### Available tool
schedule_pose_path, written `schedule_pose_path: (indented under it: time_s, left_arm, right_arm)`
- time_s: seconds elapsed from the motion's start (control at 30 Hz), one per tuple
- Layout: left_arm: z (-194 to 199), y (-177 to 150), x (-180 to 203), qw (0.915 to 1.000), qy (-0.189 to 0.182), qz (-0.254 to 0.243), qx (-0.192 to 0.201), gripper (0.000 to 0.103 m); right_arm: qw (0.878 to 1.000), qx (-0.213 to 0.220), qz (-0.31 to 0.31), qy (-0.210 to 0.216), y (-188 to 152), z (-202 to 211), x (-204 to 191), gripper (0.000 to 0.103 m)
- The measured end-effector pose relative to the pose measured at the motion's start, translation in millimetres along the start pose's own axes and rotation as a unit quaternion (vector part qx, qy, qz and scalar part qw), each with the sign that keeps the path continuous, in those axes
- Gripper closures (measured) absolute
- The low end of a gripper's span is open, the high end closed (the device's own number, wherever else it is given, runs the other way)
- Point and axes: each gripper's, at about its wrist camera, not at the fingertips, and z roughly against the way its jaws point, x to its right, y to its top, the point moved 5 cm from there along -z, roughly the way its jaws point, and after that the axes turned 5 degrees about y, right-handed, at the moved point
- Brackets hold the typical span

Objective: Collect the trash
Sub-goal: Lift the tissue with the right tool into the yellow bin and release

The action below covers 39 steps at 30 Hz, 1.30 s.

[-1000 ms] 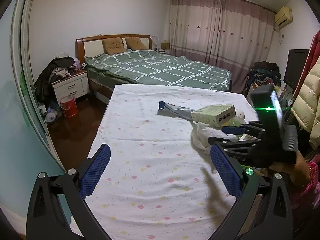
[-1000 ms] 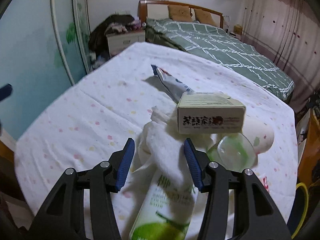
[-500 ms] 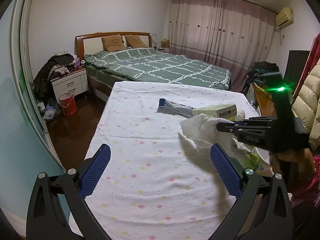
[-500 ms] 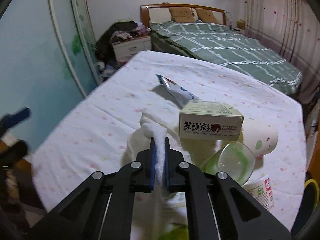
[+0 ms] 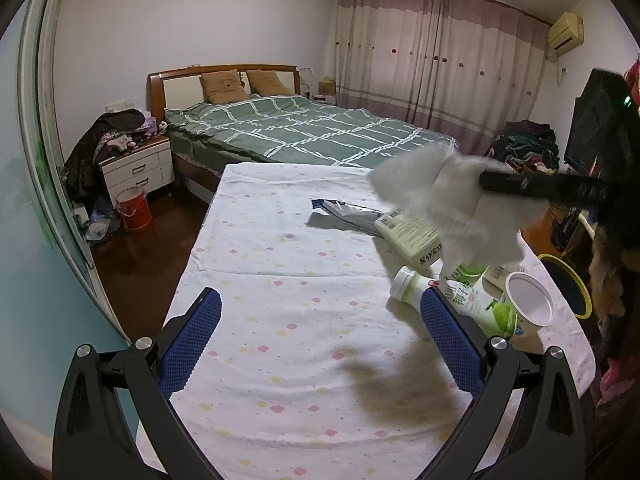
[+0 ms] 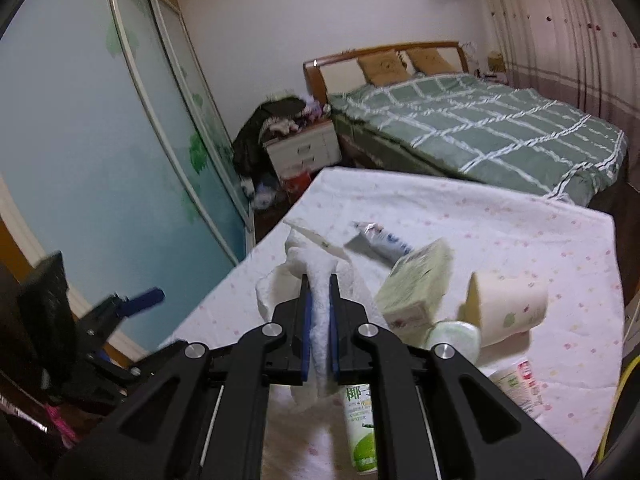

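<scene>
right gripper (image 6: 319,292) pinches a soft, crumpled white tissue (image 5: 440,196) – held above the dotted tablecloth (image 5: 280,280); left gripper (image 5: 320,340) spread, empty.

Tissue (image 5: 452,204) hangs above box (image 5: 408,234), bottle (image 5: 468,304) on table (image 5: 280,280).

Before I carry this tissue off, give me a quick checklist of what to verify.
1. Right gripper shut on the tissue: ok, the wad sits pinched between the pads.
2. Tissue lifted off the table: ok, it hangs above the box.
3. Nothing else caught in the tissue: cannot tell, a flat white card lies against its far end.
4. Left gripper free: ok, open and empty over the cloth.
5. Other trash settled: not ok, the box looks blurred, the bottle and cup lie beside it.
6. Bin located: cannot tell, none clearly shown.
</scene>
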Motion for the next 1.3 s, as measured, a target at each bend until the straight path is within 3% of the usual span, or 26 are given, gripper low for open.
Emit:
schedule_pose_path:
  time_s: [0.27, 0.57, 0.93, 1.3]
  left_arm:
    - [-2.9, 1.8, 10.0, 1.0000, -0.006, -0.007, -0.003, 0.005]
    - [-12.5, 1.8, 35.0, 0.9995, -0.018, -0.024, -0.012, 0.005]
    - [-26.5, 2.2, 90.5, 0.9973, -0.038, -0.058, -0.023, 0.005]
    - [-29.6, 1.1, 153.3, 0.9920, -0.062, -0.106, -0.029, 0.005]
  right_arm:
    - [0.998, 0.058, -0.022, -0.031, 12.1, 62.8, 31.4, 0.096]
    - [0.984, 0.093, -0.088, -0.126, -20.1, 134.0, 111.9, 0.096]
    - [0.935, 0.109, -0.205, -0.267, -102.9, 212.5, 236.3, 0.096]
    - [0.892, 0.078, -0.278, -0.349, -174.1, 223.8, 331.1, 0.095]
